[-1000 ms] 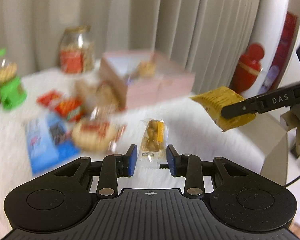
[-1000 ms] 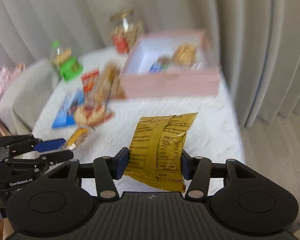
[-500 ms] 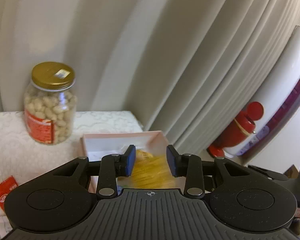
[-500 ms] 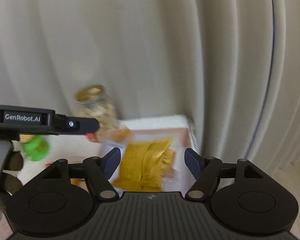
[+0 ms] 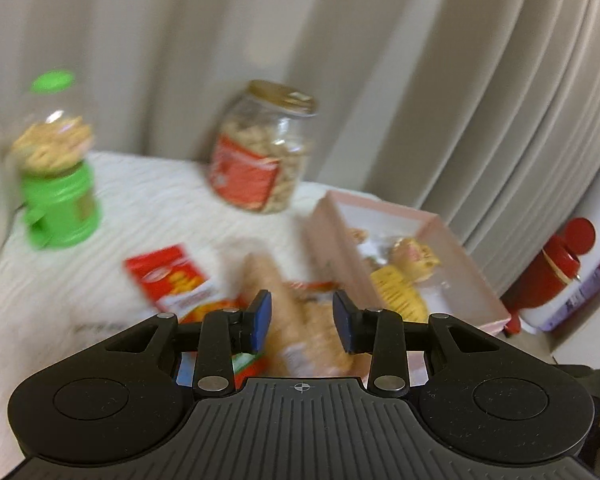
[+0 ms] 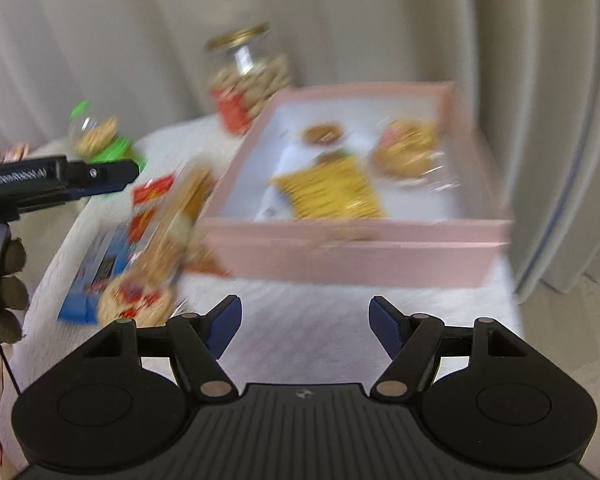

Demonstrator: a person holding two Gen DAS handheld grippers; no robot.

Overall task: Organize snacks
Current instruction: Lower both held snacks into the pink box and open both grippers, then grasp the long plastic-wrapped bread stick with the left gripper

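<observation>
White textured tabletop (image 6: pixel 320 320), beige curtains (image 5: pixel 380 60), pink box (image 6: pixel 360 248), both hand-held grippers parted, empty.

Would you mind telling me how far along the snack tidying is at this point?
Done: the yellow packet and a couple of wrapped snacks lie inside the pink box. In hand: nothing; the right tongs stand open and empty, and the left tongs hover with nothing visibly gripped. Left: the red packets, the blue packet and other wrapped snacks lie on the white cloth.
</observation>
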